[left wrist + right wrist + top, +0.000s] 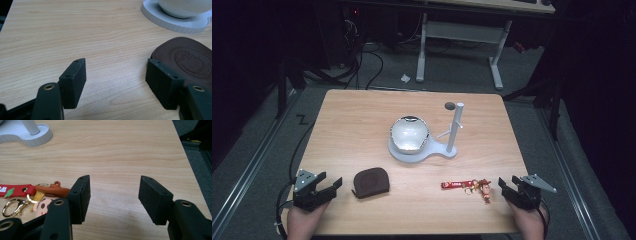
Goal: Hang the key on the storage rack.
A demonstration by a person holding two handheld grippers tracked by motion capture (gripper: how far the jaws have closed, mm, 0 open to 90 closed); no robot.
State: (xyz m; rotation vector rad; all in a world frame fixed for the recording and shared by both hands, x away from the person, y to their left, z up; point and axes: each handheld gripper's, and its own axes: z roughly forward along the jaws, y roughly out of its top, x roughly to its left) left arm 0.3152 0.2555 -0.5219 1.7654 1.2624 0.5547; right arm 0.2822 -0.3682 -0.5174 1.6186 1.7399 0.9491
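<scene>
I've both sets of jaws wide and empty, left gripper [333, 184] parked beside the brown embossed leather pouch [371, 182], right gripper [507, 183] beside the red-strapped figurine keychain [468, 186], ready to pick off the wooden surface [357, 120].

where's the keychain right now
In the high view the keychain lies on the table's near right part, just left of the open right gripper.

A dim lab or workshop room.

I sit at a pale wooden table [362, 115] on grey carpet [262, 130]; black cables [362, 65] trail across the floor, and a white metal-legged desk [462, 37] stands behind in the dark.
</scene>
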